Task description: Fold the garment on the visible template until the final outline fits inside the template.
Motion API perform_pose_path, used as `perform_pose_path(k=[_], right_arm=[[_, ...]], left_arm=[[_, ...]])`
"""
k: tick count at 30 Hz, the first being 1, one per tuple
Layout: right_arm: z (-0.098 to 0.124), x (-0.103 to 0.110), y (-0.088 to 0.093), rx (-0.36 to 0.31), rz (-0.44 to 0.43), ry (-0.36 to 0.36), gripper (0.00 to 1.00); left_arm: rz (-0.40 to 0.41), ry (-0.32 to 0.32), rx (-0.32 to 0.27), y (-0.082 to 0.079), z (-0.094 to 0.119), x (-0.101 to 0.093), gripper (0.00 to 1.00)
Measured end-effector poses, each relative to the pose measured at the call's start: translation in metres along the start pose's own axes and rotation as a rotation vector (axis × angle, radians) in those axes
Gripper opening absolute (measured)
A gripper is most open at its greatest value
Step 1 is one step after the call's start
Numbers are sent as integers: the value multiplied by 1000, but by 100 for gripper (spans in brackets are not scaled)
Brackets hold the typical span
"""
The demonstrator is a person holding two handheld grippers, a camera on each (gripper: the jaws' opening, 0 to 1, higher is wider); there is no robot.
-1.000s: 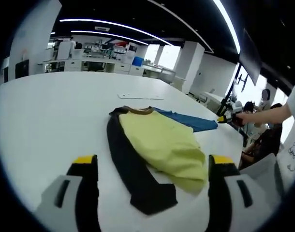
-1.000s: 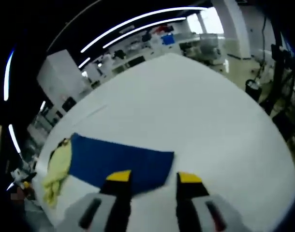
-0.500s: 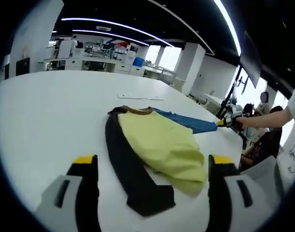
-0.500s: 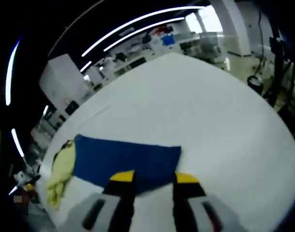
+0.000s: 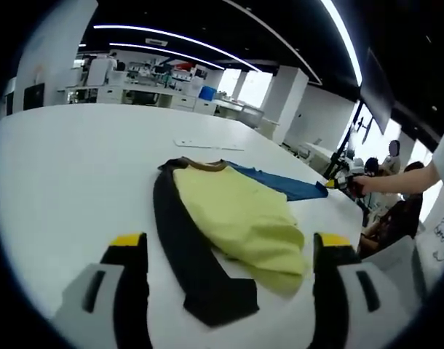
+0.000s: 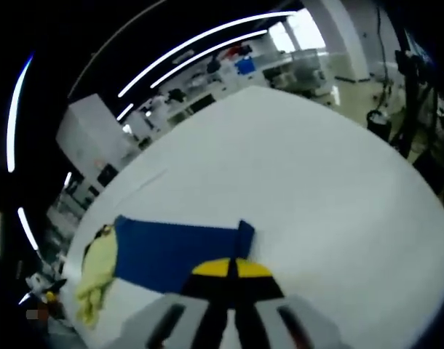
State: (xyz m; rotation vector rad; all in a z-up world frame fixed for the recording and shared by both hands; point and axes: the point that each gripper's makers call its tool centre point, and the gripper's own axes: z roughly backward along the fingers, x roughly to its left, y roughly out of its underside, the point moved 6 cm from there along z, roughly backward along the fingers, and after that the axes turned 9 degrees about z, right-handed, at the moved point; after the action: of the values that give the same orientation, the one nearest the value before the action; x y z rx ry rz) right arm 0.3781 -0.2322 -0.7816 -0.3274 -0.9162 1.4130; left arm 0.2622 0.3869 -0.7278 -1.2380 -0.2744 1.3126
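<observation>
A garment lies on the white table [image 5: 69, 174]: a yellow body [image 5: 236, 218] with a brown collar, a long black sleeve [image 5: 185, 254] and a blue part [image 5: 280, 183] at its far side. My left gripper [image 5: 231, 241] hangs open just in front of it, one jaw on either side of the yellow cloth. At the blue part's far corner my right gripper [image 5: 337, 182] is held by a person's hand. In the right gripper view its jaws [image 6: 229, 267] are shut on the edge of the blue part [image 6: 171, 251], whose corner stands up. The yellow body [image 6: 94, 273] bunches at the left.
A thin white strip [image 5: 207, 144] lies on the table beyond the collar. A person's arm [image 5: 397, 178] reaches in from the right, where the table edge runs and other people sit. Desks and shelves [image 5: 149, 87] line the back of the room.
My right gripper's jaws went from open around the blue edge to shut on it, and the corner has lifted. The garment slid slightly left in the left gripper view.
</observation>
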Motion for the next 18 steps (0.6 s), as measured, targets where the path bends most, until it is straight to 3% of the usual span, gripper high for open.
perform_pose_path(k=[7,18], right_arm=[[3,-11,0,-1,7,79,0],[3,-11,3,3,-8,82,0]], left_arm=[[8,-14,-1,2,4,5,91],[16,-17,-7,5,5,3,91]])
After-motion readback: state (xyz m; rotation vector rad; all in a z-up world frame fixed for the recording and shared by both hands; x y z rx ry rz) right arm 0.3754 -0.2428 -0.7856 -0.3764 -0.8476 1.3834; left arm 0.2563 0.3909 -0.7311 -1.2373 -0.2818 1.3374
